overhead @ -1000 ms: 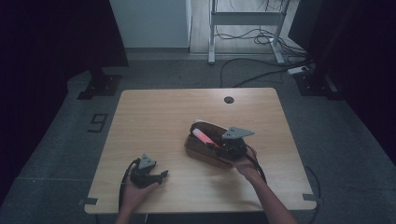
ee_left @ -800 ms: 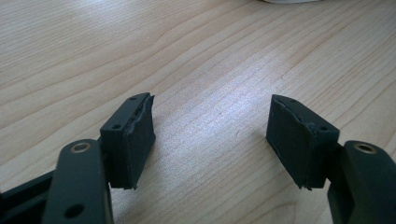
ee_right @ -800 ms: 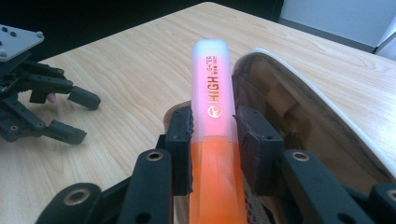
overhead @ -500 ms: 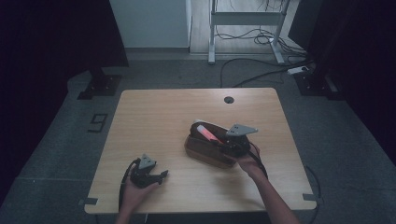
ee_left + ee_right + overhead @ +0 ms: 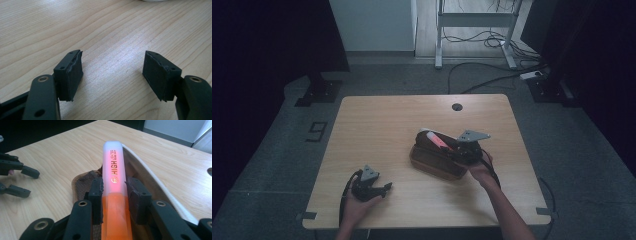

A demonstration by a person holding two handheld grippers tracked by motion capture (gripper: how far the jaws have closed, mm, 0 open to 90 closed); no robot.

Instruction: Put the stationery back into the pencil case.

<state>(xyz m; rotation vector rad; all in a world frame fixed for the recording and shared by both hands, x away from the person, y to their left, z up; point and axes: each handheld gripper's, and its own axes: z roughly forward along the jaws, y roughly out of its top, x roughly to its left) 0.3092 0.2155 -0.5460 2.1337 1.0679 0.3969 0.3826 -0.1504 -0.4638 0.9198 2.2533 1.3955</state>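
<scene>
Wooden table (image 5: 377,125), pale grain, rectangular, with a round cable hole (image 5: 457,107) near the far edge. A brown pencil case (image 5: 434,160), soft and leathery with a woven-looking lining, is seen right of centre, nearer the right edge, its mouth open and one flap with a pale rim standing up. The right gripper (image 5: 114,192) is clamped on an orange highlighter (image 5: 115,177) at the point where the translucent frosted cap meets the orange barrel; the marker is held just above or at the case's mouth, cap pointing away from the hand, alongside the raised flap. Whether its tail end is already inside the case cannot be told. The left gripper (image 5: 112,75) is rested near the front-left corner, black jaws spread wide with nothing between them, worn rubbery pads (image 5: 75,75) over bare wood. Risk judged: the smooth rounded plastic could be let slip or swivel in the flat pads, being pinched on a short stretch only; the tip could be snagged on the floppy flap, and the unsteadied case could be shoved across the table, as it is not held by the left gripper.
</scene>
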